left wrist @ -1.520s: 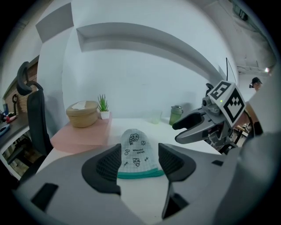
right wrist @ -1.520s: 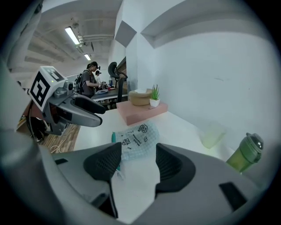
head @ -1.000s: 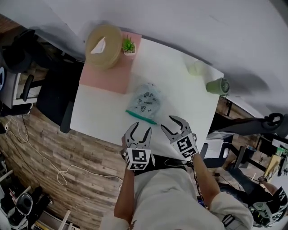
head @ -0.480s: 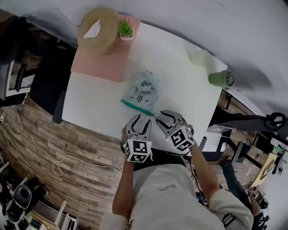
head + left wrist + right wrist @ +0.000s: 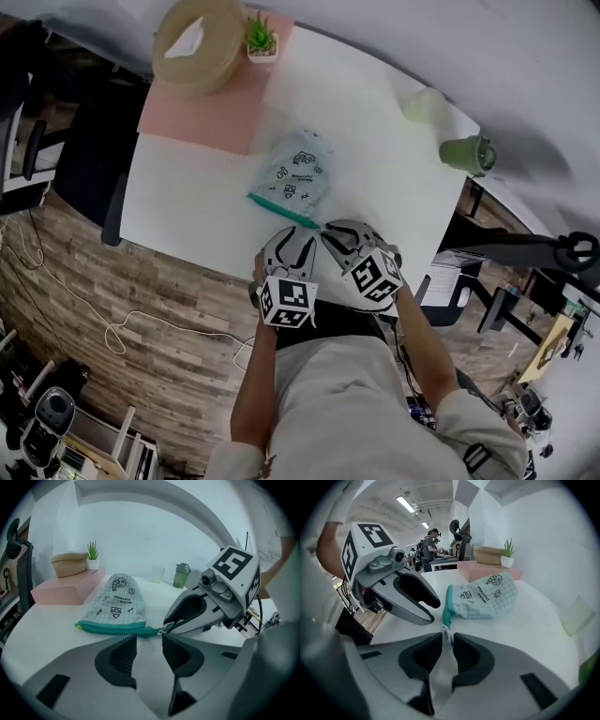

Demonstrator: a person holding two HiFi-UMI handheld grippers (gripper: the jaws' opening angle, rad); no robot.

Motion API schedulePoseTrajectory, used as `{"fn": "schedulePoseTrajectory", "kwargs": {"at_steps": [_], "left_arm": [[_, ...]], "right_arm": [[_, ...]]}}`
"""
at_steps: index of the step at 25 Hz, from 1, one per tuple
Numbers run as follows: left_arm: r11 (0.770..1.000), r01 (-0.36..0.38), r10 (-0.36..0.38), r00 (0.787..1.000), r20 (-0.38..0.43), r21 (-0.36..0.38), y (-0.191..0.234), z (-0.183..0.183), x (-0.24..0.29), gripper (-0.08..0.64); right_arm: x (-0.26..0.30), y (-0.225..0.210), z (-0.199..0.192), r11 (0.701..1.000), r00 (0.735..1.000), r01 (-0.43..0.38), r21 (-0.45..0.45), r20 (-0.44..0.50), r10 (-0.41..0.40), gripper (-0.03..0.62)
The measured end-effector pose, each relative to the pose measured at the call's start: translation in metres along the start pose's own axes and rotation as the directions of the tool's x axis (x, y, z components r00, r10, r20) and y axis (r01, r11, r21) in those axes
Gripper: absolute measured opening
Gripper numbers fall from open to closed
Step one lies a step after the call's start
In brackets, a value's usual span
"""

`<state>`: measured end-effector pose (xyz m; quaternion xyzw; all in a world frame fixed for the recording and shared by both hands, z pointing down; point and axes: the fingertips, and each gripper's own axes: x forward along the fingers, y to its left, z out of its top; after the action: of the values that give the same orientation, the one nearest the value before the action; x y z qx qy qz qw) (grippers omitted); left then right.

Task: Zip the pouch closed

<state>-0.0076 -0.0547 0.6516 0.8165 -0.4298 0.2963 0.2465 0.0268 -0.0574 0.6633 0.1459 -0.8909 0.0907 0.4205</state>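
A pale checked pouch [image 5: 298, 173] with small drawings lies on the white table [image 5: 375, 178], its teal zipper [image 5: 281, 213] along the near edge. My right gripper [image 5: 325, 228] sits at the zipper's right end. Its jaws have just been closing, and the silver zipper pull [image 5: 446, 632] is pinched between the pads. My left gripper [image 5: 295, 242] hovers just in front of the zipper [image 5: 117, 629]. Its jaws have also been closing but stand open over bare table, nothing between them. In the left gripper view the right gripper [image 5: 166, 627] touches the zipper's end.
At the table's far left a pink box [image 5: 202, 117] carries a woven basket [image 5: 192, 42] and a small potted plant [image 5: 261, 37]. A clear cup [image 5: 424, 105] and a green tumbler [image 5: 466, 155] stand far right. The table's near edge lies under my grippers.
Both grippers have moved forward and down to the pouch's zipper edge. The right jaws have closed around the zipper pull, and the left jaws have narrowed.
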Motion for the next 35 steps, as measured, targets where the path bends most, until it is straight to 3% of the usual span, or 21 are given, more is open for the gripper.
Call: {"fn": "schedulePoseTrajectory", "kwargs": {"at_steps": [6,10,17,20,35], "left_arm": [[1.0,0.022,-0.022,1.0,-0.008,0.015,-0.007,-0.001,0.002,0.155],[0.999,0.034,-0.034,0.999,-0.003,0.024,-0.013,0.001,0.001,0.155],[0.999,0.029,-0.029,0.999,-0.015,0.014,-0.013,-0.007,0.0,0.152],[1.0,0.025,-0.025,1.0,-0.016,0.013,-0.013,-0.009,0.0,0.152],[1.0,0.005,-0.005,1.0,-0.003,0.006,-0.014,-0.011,-0.004,0.155]], "right_arm": [[-0.004,0.002,0.004,0.999,1.0,-0.014,0.036,0.029,0.013,0.03],[-0.006,0.009,0.009,0.995,0.996,-0.051,0.08,0.082,0.044,0.029],[-0.005,0.015,0.006,0.994,0.994,-0.076,0.075,0.08,0.07,0.069],[-0.007,0.013,0.005,0.994,0.994,-0.072,0.085,0.083,0.065,0.016],[-0.01,0.029,0.019,0.965,0.964,-0.226,0.13,0.175,0.202,0.009]]}}
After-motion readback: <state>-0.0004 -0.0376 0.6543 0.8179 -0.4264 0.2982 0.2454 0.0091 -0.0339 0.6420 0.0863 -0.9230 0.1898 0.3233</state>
